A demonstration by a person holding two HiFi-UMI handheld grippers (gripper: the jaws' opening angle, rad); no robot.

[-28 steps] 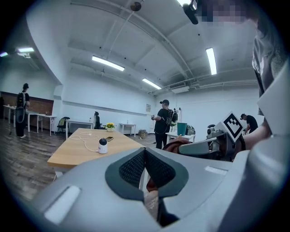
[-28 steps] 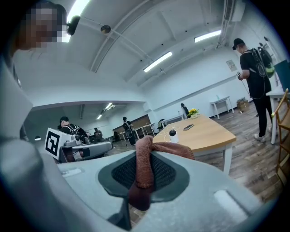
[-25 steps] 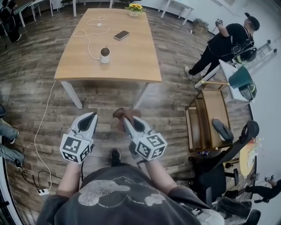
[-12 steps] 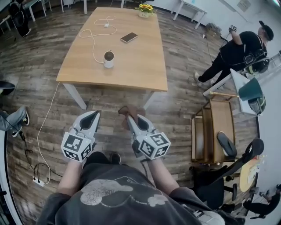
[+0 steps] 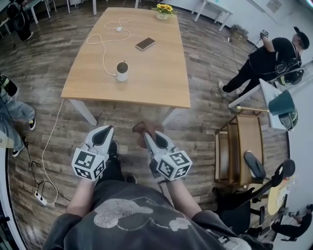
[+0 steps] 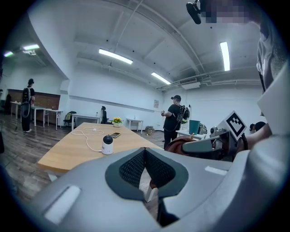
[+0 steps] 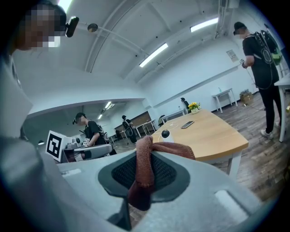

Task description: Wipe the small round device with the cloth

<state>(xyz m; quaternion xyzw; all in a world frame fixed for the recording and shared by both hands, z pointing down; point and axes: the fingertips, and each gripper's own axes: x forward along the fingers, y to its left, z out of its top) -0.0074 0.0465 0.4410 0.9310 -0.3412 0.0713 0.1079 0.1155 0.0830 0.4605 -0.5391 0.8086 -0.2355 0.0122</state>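
Note:
The small round white device (image 5: 122,71) with a dark top stands on the wooden table (image 5: 161,78), its white cable trailing back; it also shows in the left gripper view as the device (image 6: 107,145) and in the right gripper view as the device (image 7: 166,134). My right gripper (image 5: 147,135) is shut on a reddish-brown cloth (image 5: 142,129), the cloth (image 7: 147,168) pinched between its pads. My left gripper (image 5: 103,135) is shut with nothing in it. Both are held over the floor, short of the table's near edge.
A phone (image 5: 145,44) and a yellow flower pot (image 5: 164,10) sit further back on the table. A wooden cart (image 5: 242,146) stands at the right. A person (image 5: 268,58) stands beyond it; another person's leg (image 5: 14,112) is at the left. A cable (image 5: 46,146) runs across the floor.
The view has shifted slightly closer to the table. Both grippers stay close together, the cloth still held. A person's leg has come further into view at the left.

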